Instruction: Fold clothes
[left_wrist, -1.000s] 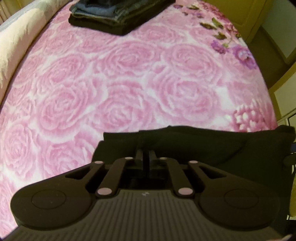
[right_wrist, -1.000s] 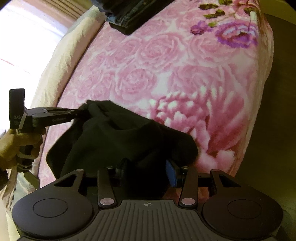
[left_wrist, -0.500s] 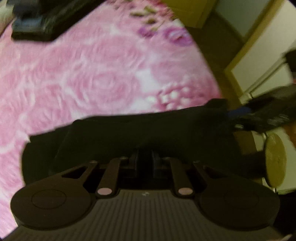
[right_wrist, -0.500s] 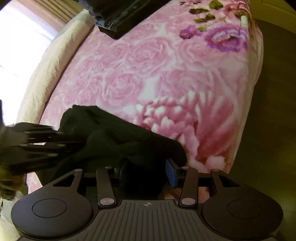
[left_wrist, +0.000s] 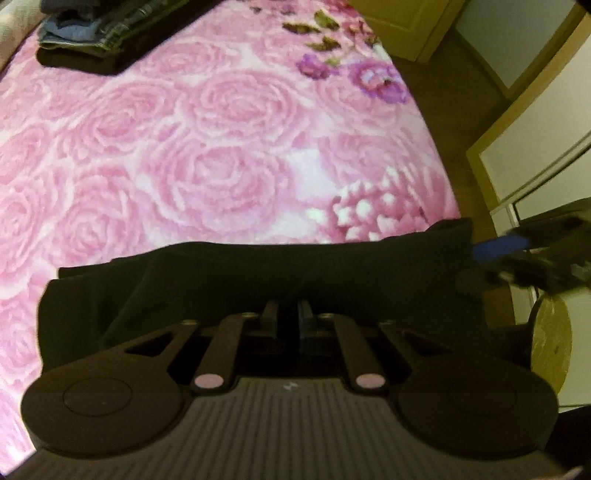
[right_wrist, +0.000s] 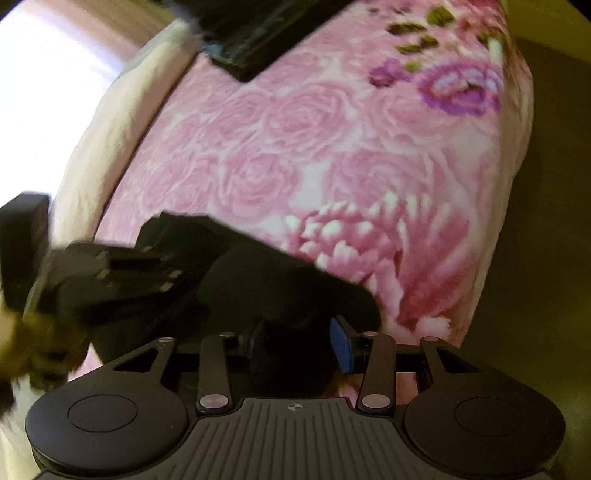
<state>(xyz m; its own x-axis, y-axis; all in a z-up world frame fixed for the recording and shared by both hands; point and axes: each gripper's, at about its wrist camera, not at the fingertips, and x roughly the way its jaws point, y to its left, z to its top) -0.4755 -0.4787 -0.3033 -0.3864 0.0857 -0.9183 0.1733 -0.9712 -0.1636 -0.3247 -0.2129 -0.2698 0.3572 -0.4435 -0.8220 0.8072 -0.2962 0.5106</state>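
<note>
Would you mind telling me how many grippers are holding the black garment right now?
2. The left gripper pinches the black garment near its middle edge; the right gripper clamps a bunched end by the blanket's edge.

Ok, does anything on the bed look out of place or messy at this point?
Only the black garment: it sits bunched at the near edge of the pink floral blanket, gripped by the left tongs and right tongs. The folded stack at the far end looks tidy. Nothing spilled or damaged.

A black garment (left_wrist: 258, 269) lies on a pink rose-patterned blanket (left_wrist: 221, 147) with purple flowers.
</note>
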